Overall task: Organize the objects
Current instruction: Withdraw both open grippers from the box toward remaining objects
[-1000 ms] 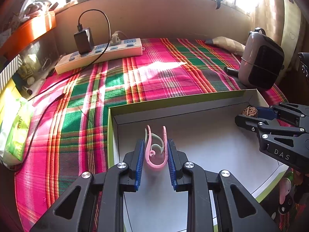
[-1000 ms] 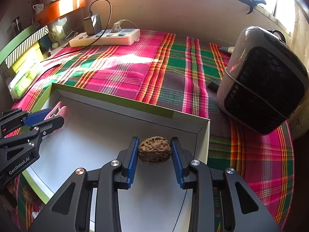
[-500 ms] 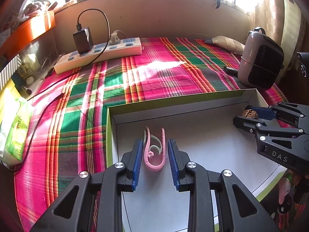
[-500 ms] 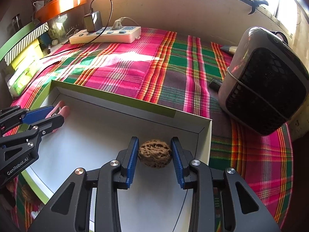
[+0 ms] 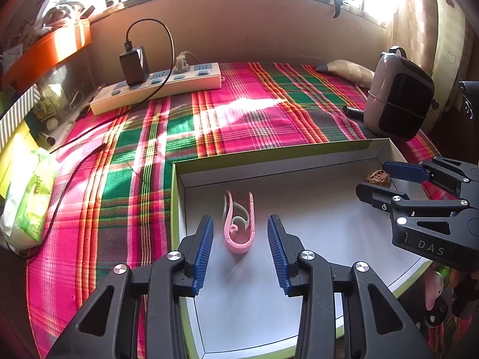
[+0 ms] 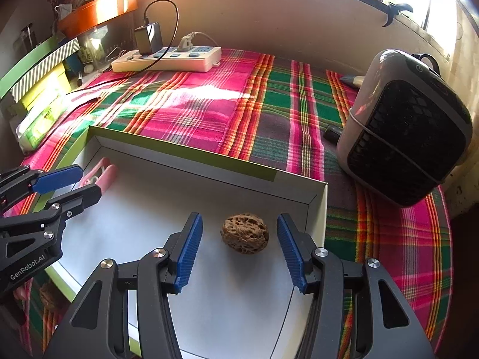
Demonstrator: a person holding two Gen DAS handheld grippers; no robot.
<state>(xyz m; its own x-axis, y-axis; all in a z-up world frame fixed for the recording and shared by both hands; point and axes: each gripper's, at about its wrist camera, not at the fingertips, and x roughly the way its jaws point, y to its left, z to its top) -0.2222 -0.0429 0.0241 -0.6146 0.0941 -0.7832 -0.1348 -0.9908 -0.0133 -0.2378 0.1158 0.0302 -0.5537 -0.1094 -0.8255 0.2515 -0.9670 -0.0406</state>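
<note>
Walnut freed, clip (seemingly) too, tools parted

Left gripper angled downward, jaws just opened, pads touching nothing. Right gripper angled downward likewise, jaws just opened, blue pads gripping nothing.

Each black claw has ribbed blue pads, silver screws.
</note>
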